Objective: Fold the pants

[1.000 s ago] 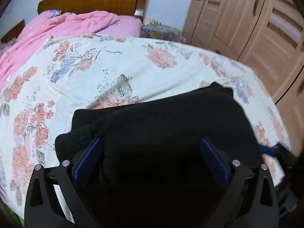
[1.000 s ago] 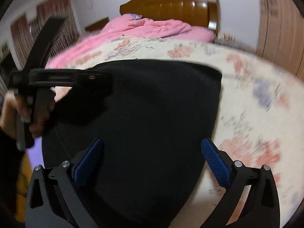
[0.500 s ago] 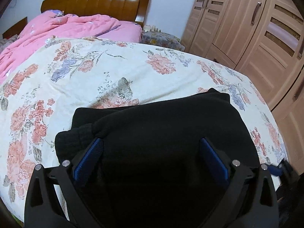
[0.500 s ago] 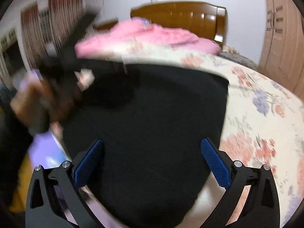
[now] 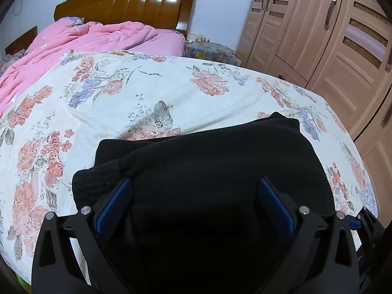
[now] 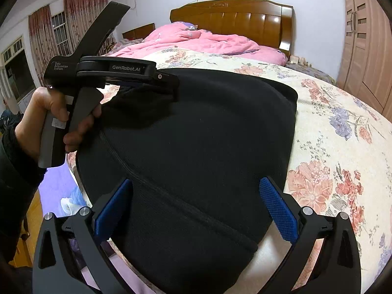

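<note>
The black knitted fleece pants (image 6: 196,147) are lying folded on the floral bedspread (image 5: 147,93), looking soft, thick and limp. Both the left gripper (image 5: 194,203) and right gripper (image 6: 196,205) are hovering wide open (holding nothing); I would pinch the ribbed edge (image 5: 98,181) at nine o'clock.

Both grippers held wide apart: left gripper (image 5: 194,203), gripped by a bare hand (image 6: 52,120), beside right gripper (image 6: 196,204).

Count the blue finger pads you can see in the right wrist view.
3: one on each of the right gripper's fingers, at lower left and lower right, and a sliver between the left gripper's fingers. Its other pad is hidden.
</note>
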`<state>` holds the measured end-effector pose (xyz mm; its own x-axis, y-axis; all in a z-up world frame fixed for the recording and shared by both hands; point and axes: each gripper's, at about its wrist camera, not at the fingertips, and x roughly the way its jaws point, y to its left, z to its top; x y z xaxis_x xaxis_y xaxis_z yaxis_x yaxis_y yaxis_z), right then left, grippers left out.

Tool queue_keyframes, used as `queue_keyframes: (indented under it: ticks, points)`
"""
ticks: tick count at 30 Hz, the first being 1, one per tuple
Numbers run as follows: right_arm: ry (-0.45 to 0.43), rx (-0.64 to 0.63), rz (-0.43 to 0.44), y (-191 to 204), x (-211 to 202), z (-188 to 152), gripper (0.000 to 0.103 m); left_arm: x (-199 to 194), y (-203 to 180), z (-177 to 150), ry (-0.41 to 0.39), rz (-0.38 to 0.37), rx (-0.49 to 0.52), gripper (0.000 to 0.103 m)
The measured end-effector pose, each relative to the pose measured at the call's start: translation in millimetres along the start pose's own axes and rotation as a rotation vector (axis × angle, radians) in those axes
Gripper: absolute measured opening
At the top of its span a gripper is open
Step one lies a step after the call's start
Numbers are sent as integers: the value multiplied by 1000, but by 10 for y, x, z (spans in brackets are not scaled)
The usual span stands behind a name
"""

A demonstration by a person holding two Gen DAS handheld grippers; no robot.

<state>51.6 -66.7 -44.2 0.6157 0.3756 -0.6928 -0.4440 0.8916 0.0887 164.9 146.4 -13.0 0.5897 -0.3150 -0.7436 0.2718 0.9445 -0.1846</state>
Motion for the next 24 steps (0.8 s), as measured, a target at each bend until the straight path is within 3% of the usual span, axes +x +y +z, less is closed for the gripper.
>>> queue_keyframes:
  ticks: [11,12,15,16,18,20,22,24]
  points:
    - [27,12,-3,-16,-48,12,99,-80,-69,-39,-26,62,26,98]
    - [30,23,-18,-11,-111,26,99,-170,-119,-78,-48,87,35,97]
    - [-31,4,-24,7,-358,-42,99,-608,-313,-334,-185,255,87,101]
    - [-30,-1,-17,1,-372,-81,99,-754,-352,-456,-220,256,95,101]
    - [21,4,-26,-36,-265,-186,99,-831,-357,-604,-207,224,100,101]
    - [52,56,1,-116,-189,-269,99,-778,-316,-754,-155,255,109,101]
    - [51,84,-1,-146,-267,-278,99,-749,-227,-879,-115,269,98,101]
    - [10,50,-49,-92,-449,-270,99,-919,-148,-965,-146,247,40,101]
